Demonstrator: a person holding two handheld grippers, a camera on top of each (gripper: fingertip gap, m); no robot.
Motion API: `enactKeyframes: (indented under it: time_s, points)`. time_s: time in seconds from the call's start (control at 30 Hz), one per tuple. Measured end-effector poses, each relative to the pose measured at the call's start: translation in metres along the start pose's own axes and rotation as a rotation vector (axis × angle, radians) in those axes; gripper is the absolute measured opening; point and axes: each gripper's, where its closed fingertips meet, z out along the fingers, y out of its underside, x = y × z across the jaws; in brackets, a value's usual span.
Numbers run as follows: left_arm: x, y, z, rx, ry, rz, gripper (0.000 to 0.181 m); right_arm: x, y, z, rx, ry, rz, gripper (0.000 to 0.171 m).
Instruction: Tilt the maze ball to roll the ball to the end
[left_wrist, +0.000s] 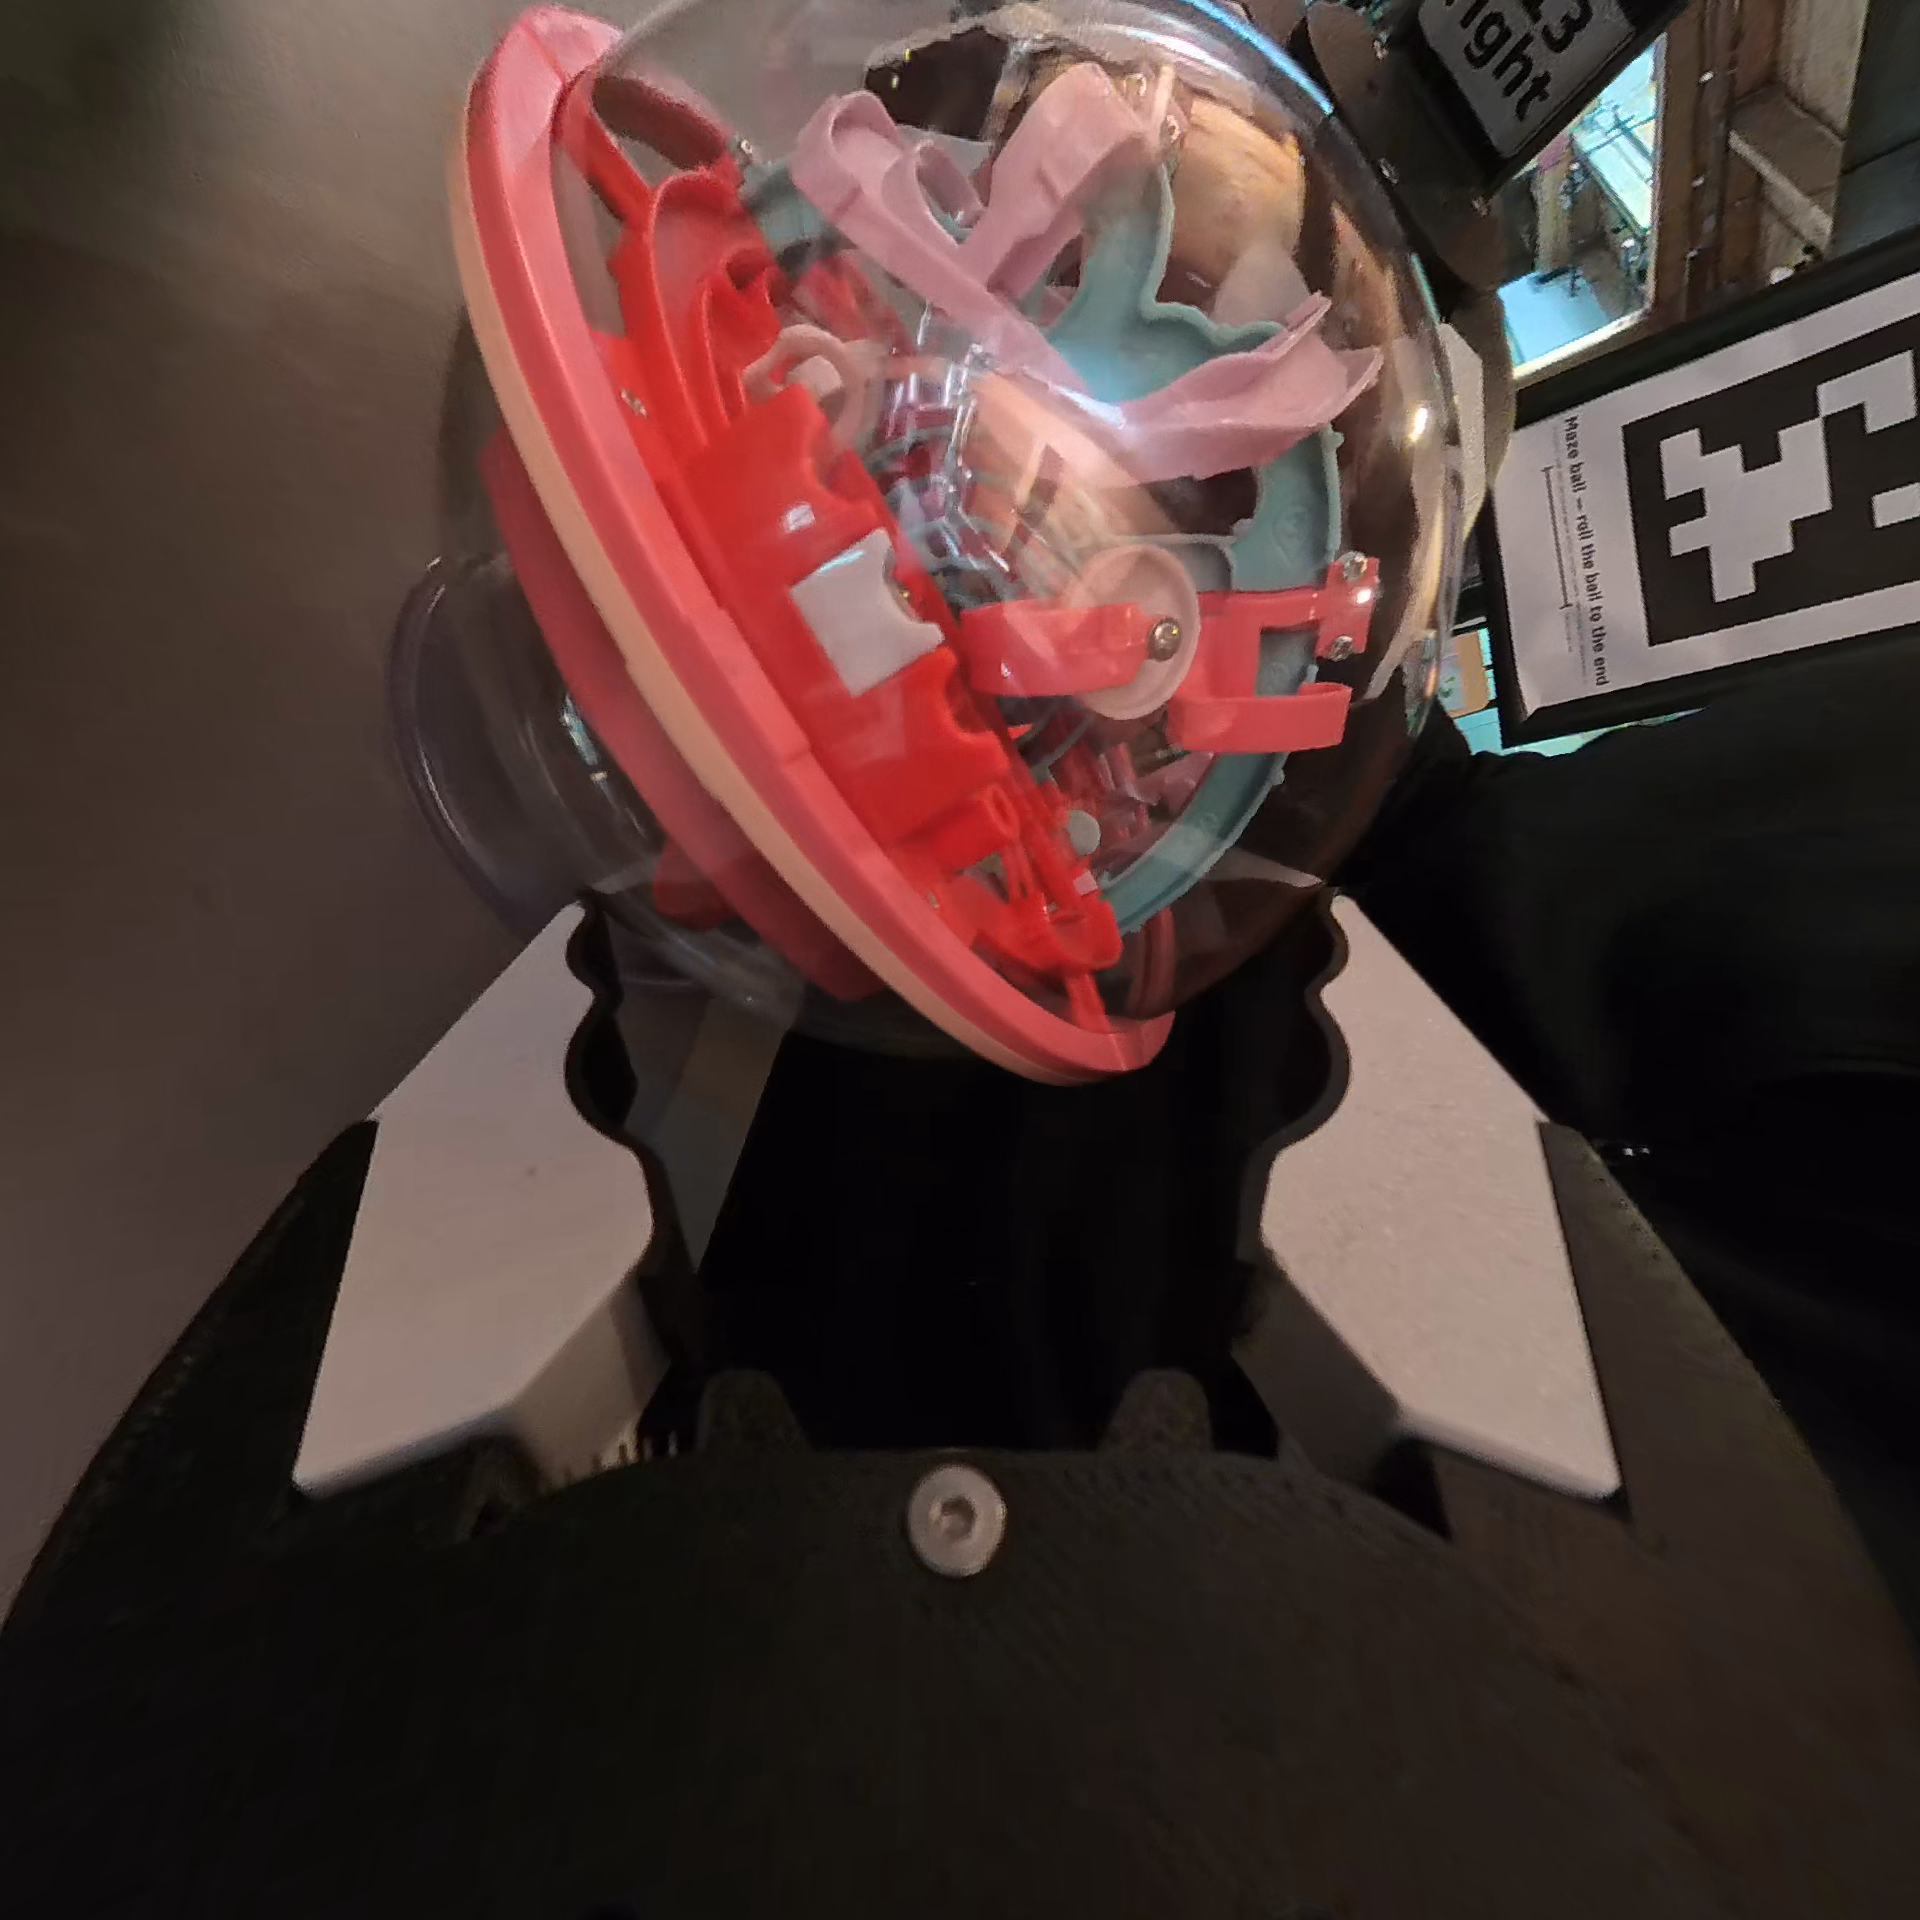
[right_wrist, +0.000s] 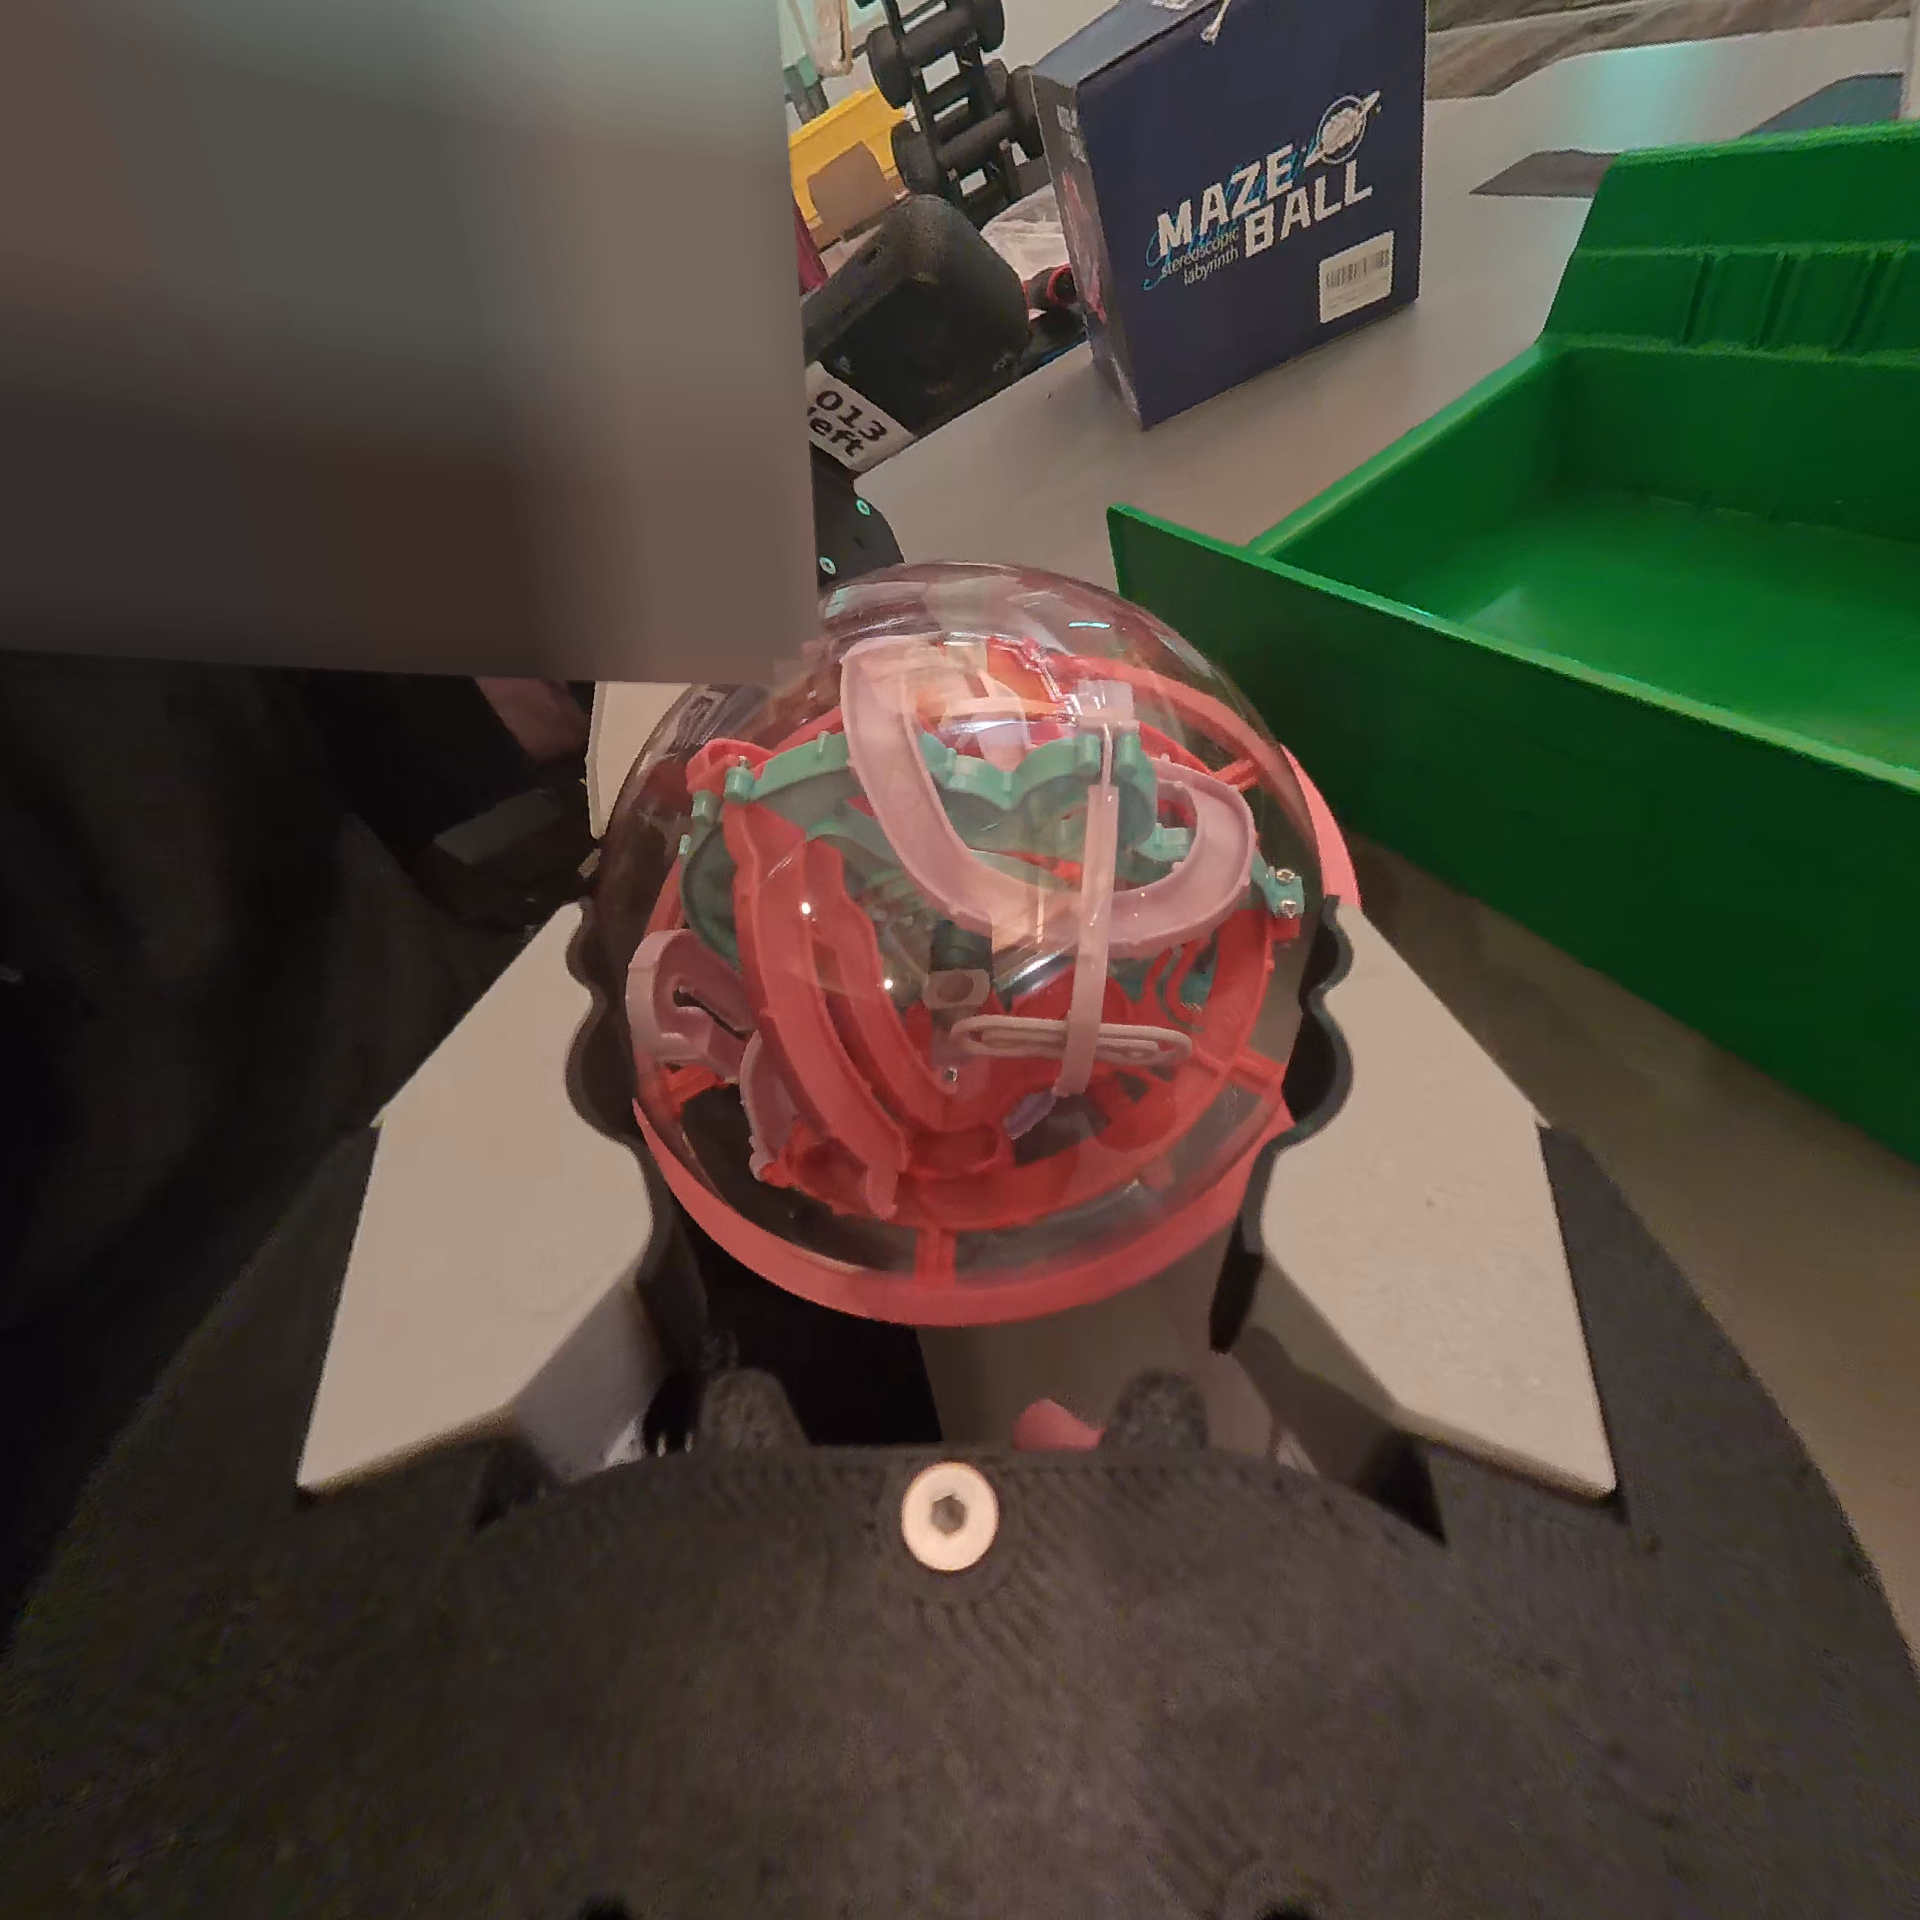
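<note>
The maze ball (left_wrist: 935, 520) is a clear sphere with a pink rim and red, pink and teal tracks inside. In the left wrist view it fills the upper middle, tilted with its rim running diagonally. My left gripper (left_wrist: 956, 966) is shut on its lower part. A small grey round piece (left_wrist: 1081, 831) sits on a track near the bottom; I cannot tell if it is the ball. In the right wrist view the maze ball (right_wrist: 956, 935) sits between the fingers of my right gripper (right_wrist: 951, 1039), which is shut on it. The other gripper (left_wrist: 1455, 125) shows beyond the sphere.
A green bin (right_wrist: 1558, 727) stands close on the right of the grey table (right_wrist: 1039, 447). A blue box (right_wrist: 1247, 208) stands behind it. A sheet with a black-and-white marker (left_wrist: 1714, 520) is at the right. A person's dark clothing (right_wrist: 208, 935) is at the left.
</note>
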Motion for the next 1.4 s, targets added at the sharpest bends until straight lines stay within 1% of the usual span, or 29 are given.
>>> enactKeyframes:
  time_s: [0.17,0.43,0.7,1.1,1.4]
  points:
    - [0.0013,0.0005,0.0011,0.001,0.05,-0.046,0.126,0.0013,-0.0021,0.0007,0.004,-0.001,0.037,0.128]
    - [0.0014,-0.0001,0.0016,0.006,0.051,-0.048,0.126,0.0018,-0.0021,0.0003,0.007,-0.001,0.043,0.128]
    - [0.003,-0.0008,0.0032,0.013,0.091,-0.092,0.126,0.0045,-0.0052,0.0007,0.025,-0.005,0.093,0.127]
    - [0.0042,-0.0002,0.0042,0.005,0.097,-0.107,0.127,0.005,-0.0064,0.0013,0.027,-0.009,0.112,0.127]
    - [0.0067,0.0003,0.0066,-0.002,0.12,-0.153,0.127,0.0067,-0.0081,0.0026,0.038,-0.012,0.14,0.128]
